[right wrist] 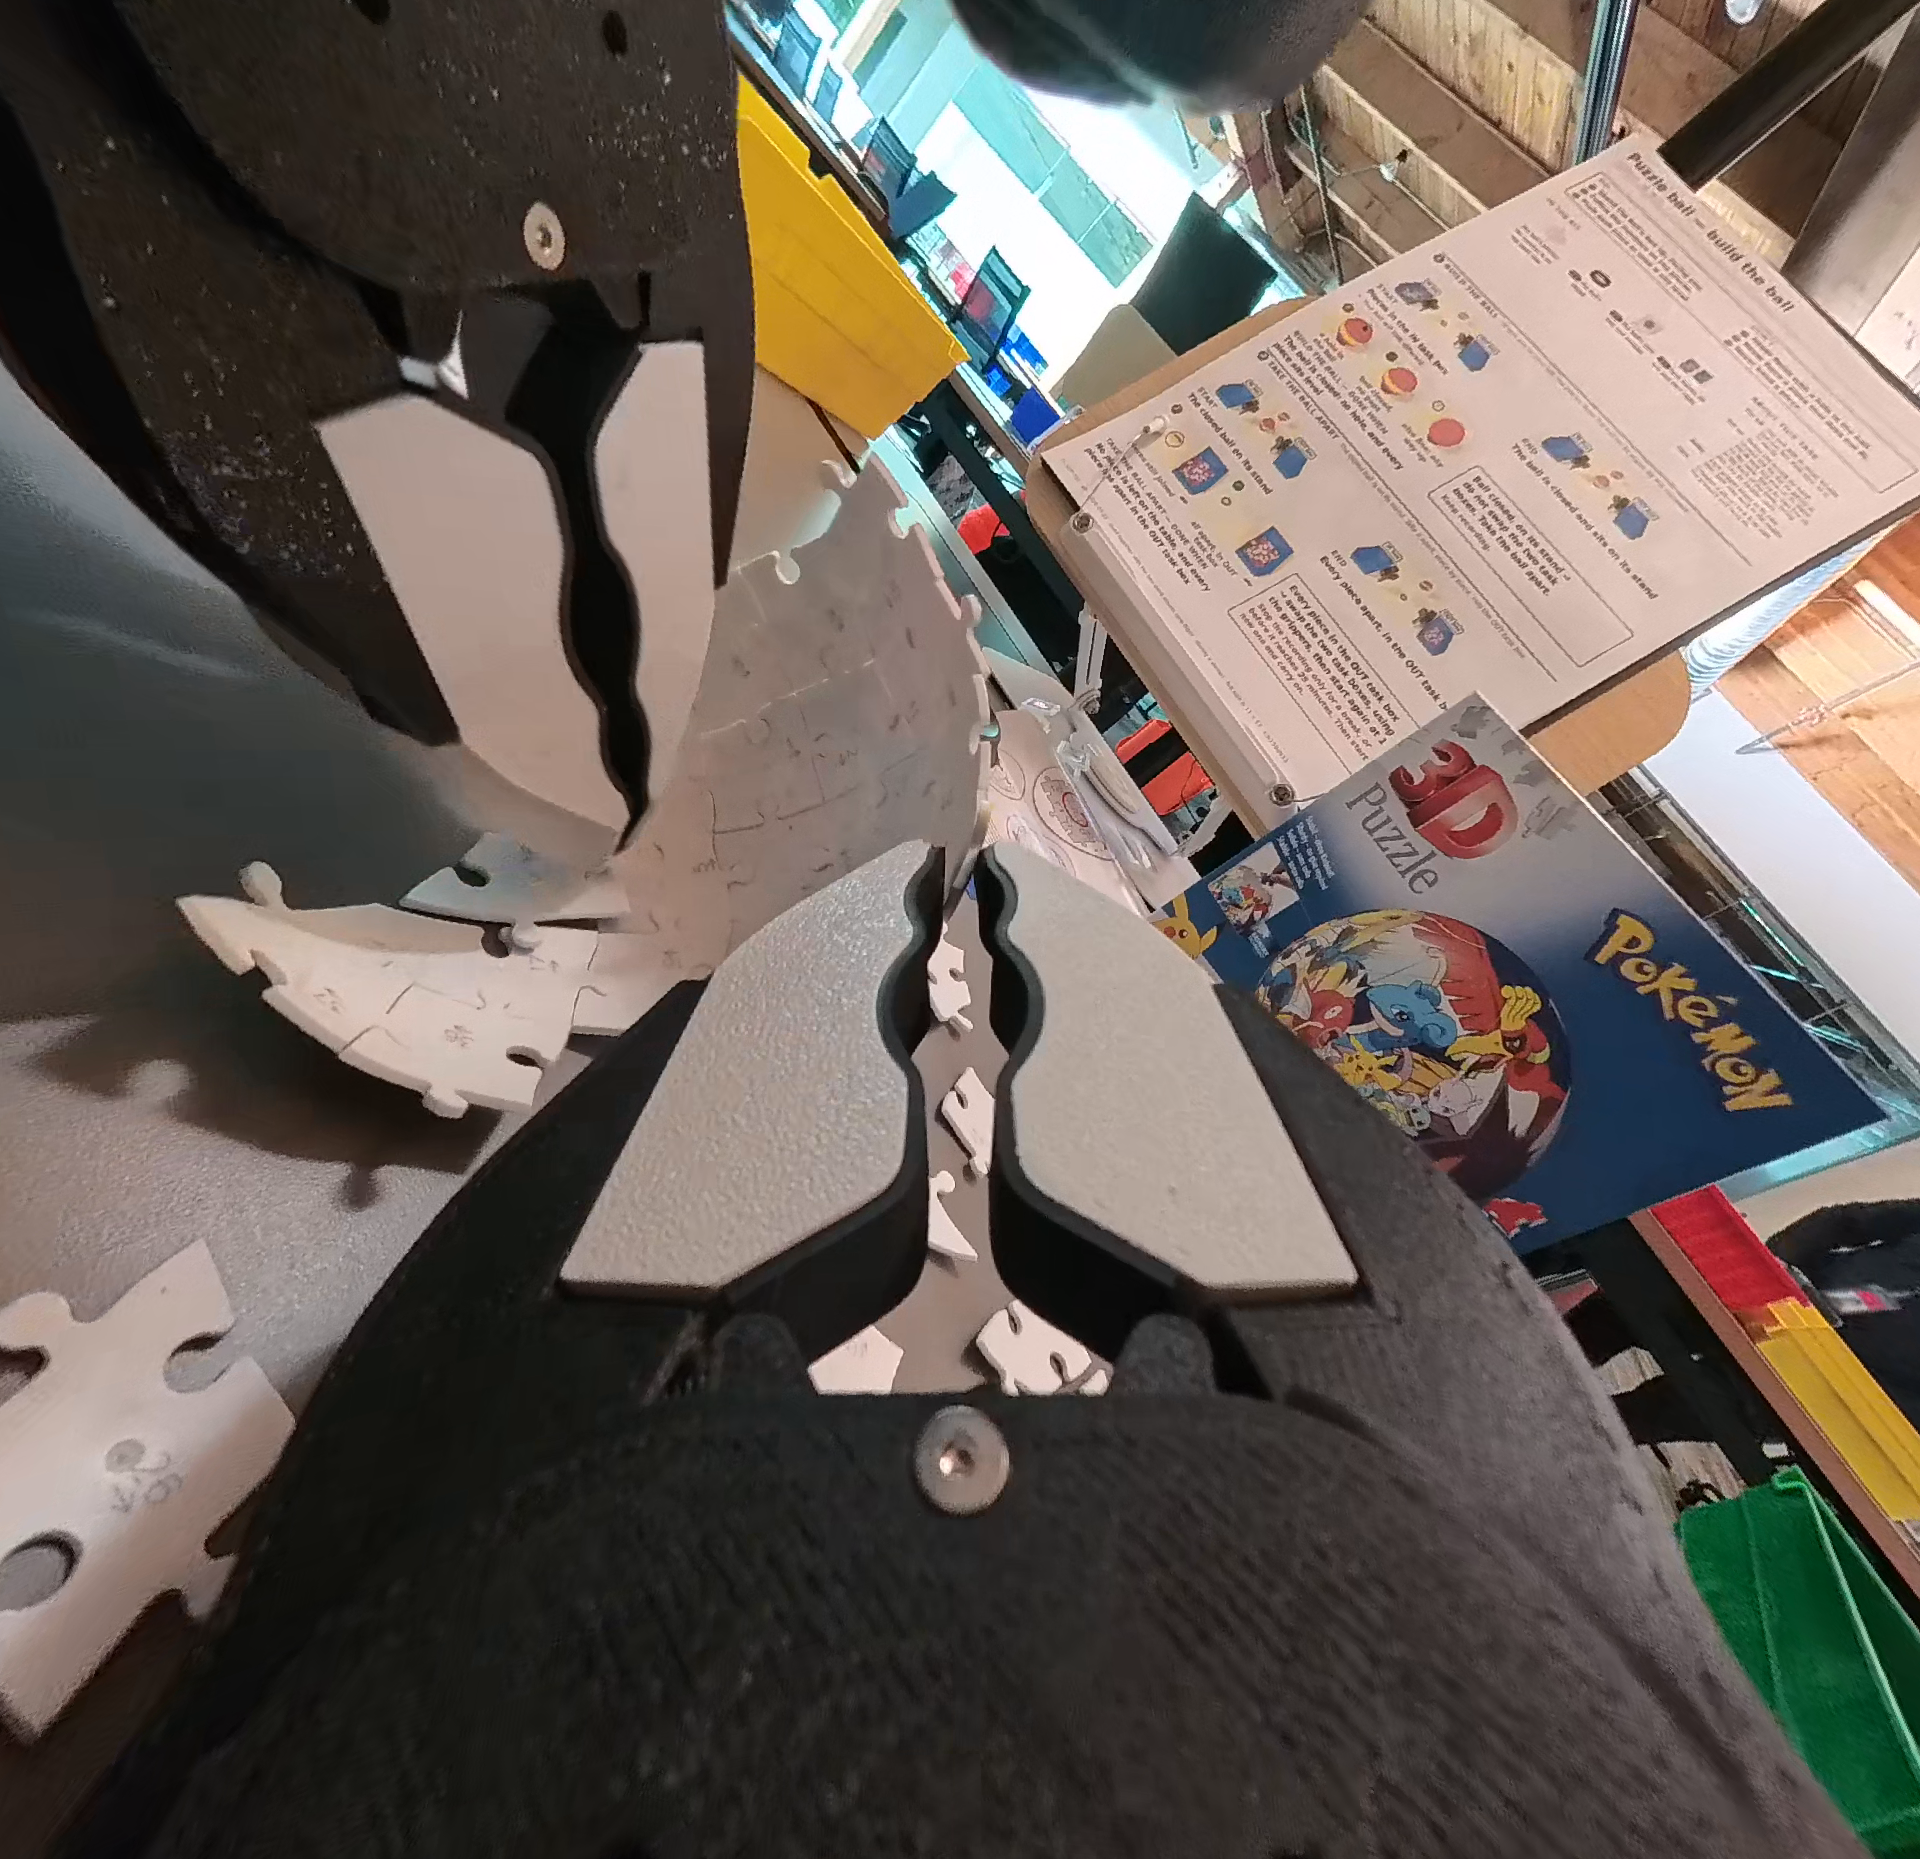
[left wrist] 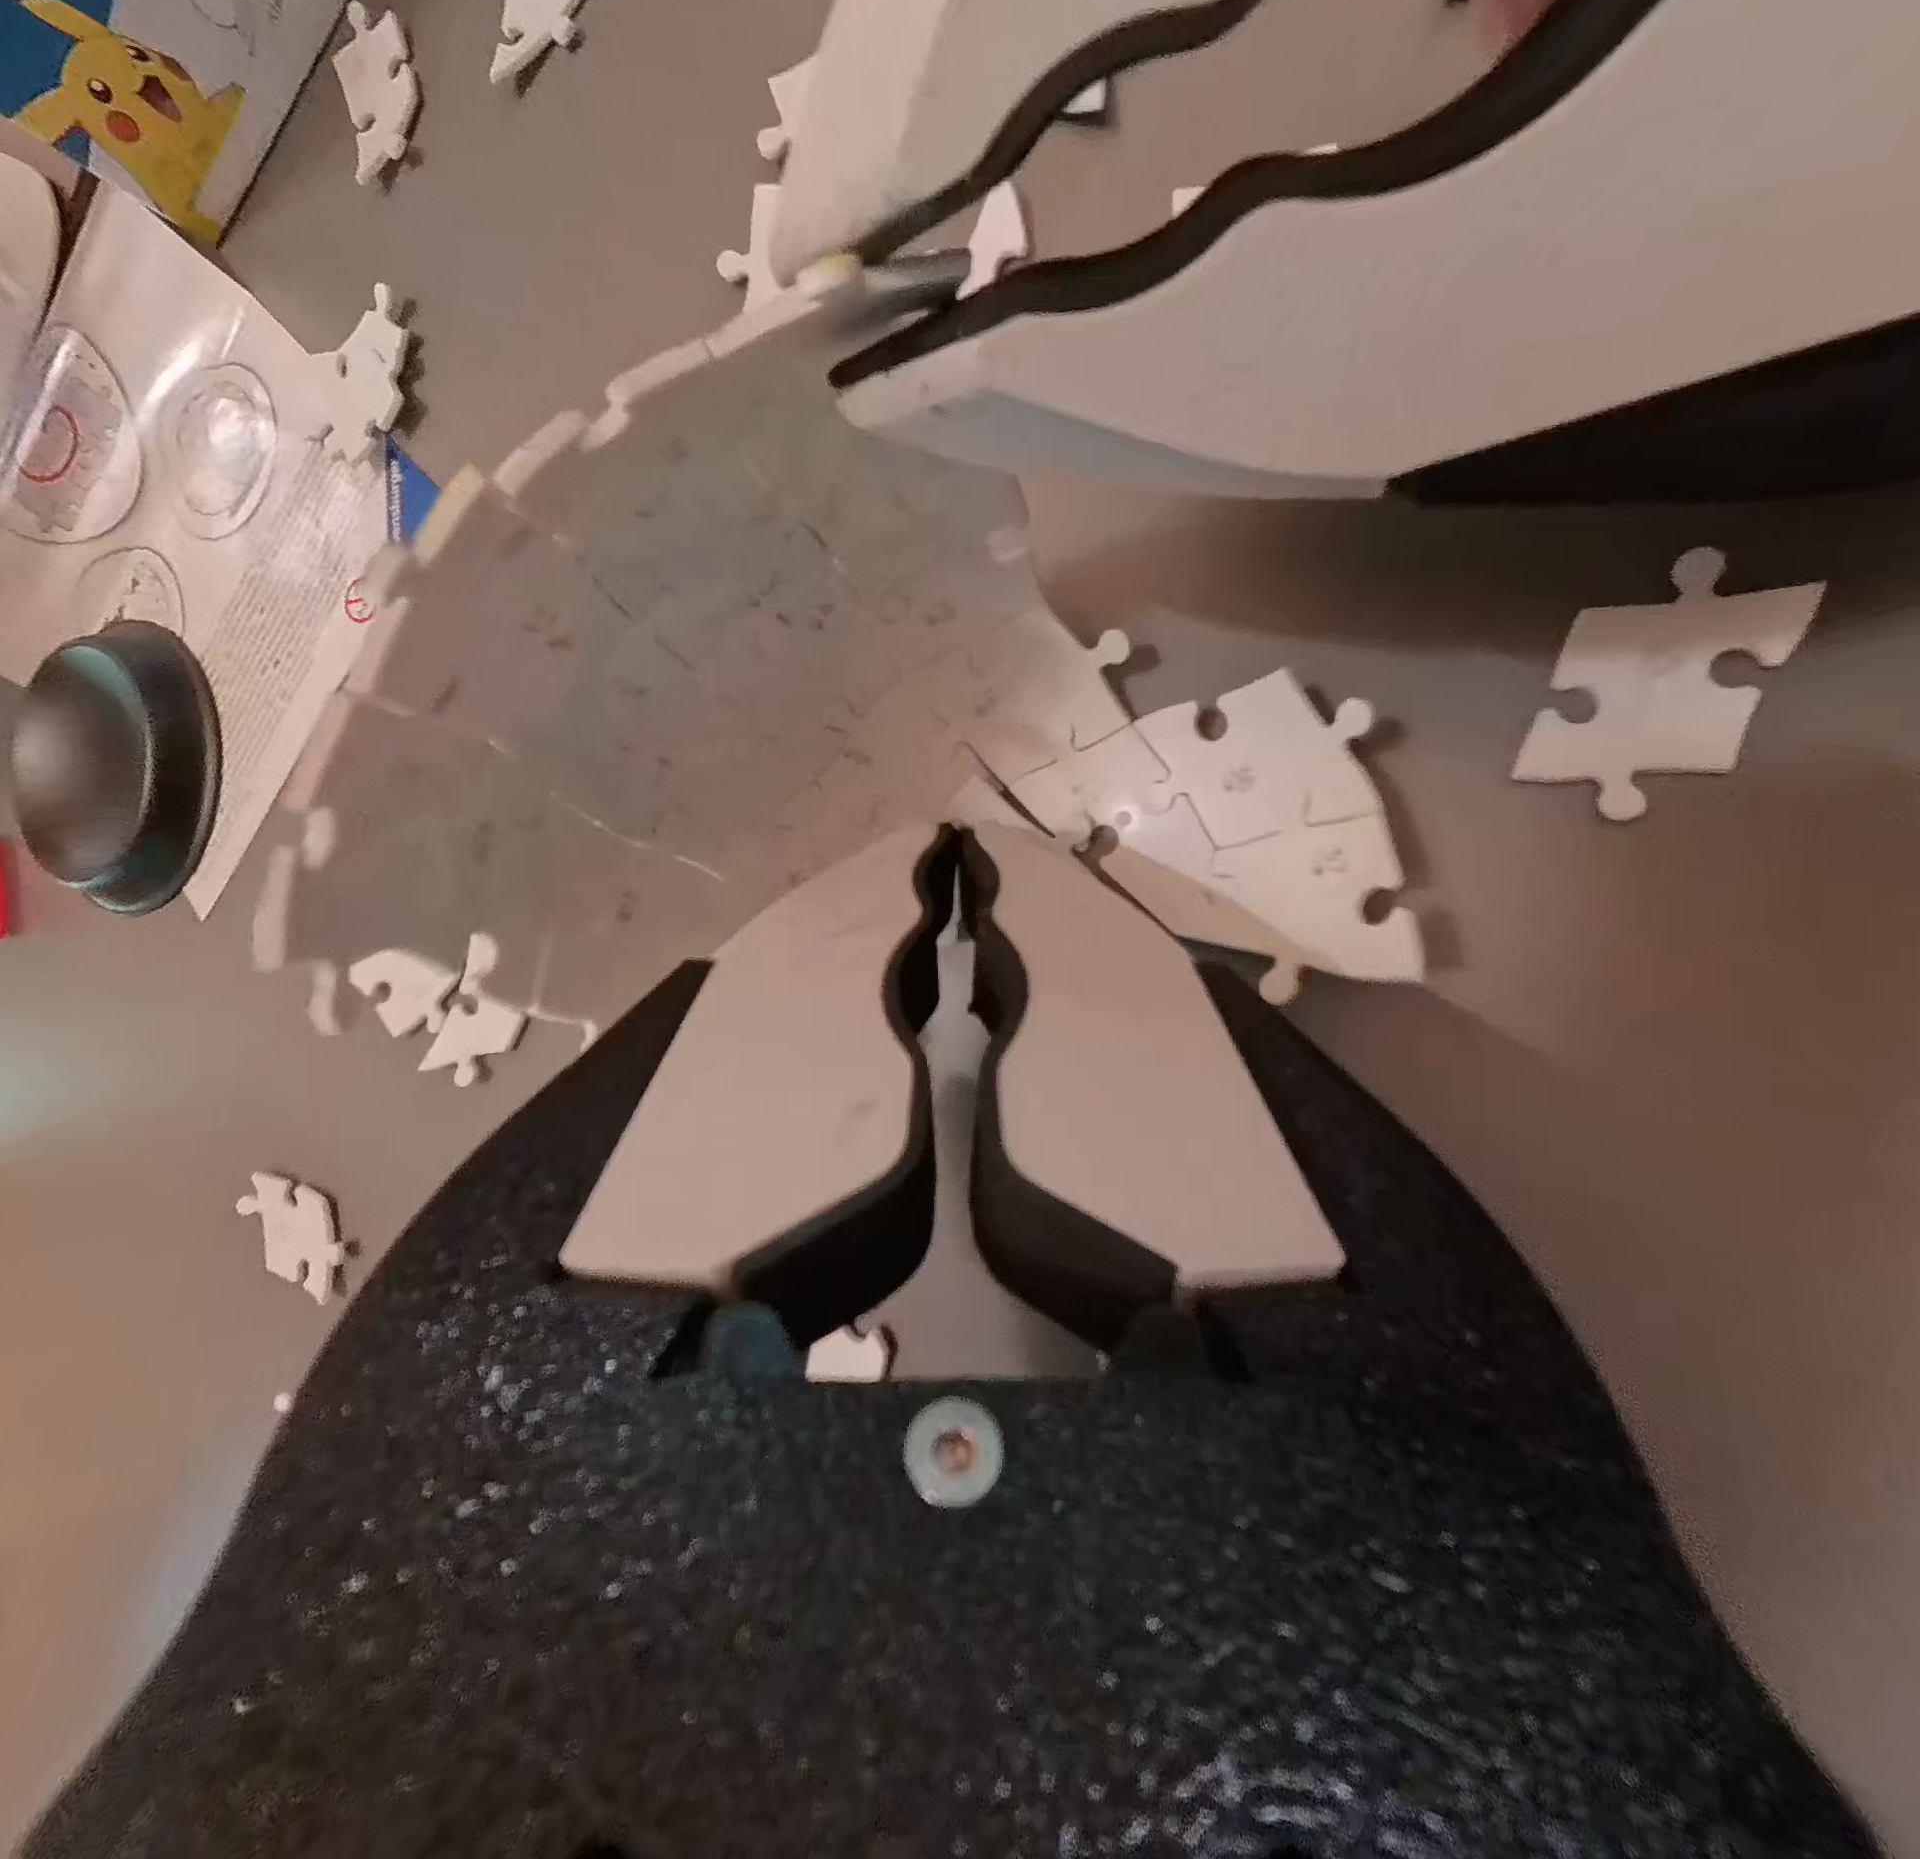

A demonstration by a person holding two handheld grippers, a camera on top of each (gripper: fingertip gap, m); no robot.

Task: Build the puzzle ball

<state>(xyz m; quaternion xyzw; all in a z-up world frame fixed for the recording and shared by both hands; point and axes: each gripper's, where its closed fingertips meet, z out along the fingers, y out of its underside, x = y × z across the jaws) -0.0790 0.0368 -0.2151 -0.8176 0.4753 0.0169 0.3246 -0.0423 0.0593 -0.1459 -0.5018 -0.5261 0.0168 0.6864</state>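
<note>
My left gripper [left wrist: 958, 853] has its tips pressed together on the lower edge of the assembled puzzle shell [left wrist: 665, 687], a curved sheet of joined white pieces held up off the grey table [left wrist: 1558, 1030] with its plain inner side toward me. My right gripper [right wrist: 961, 879] pinches the far rim of that same shell [right wrist: 831, 687]; in the left wrist view it reaches in from the upper right [left wrist: 883, 271], its tips closed on the shell's top edge. So the half-built ball hangs between my two tongs, tilted, with a fan-shaped arm of joined pieces [left wrist: 1278, 812] trailing down to the table just beside my left tips. Loose puzzle pieces lie scattered around: one large piece [left wrist: 1652, 697] to the right, several small ones [left wrist: 384, 95] further off. A dark round stand [left wrist: 114, 760] sits on a printed instruction sheet [left wrist: 281, 604] at the left. From the right wrist view I see the blue puzzle box [right wrist: 1538, 978] propped behind the table, and above it a board with a printed task sheet [right wrist: 1507, 438]
</note>
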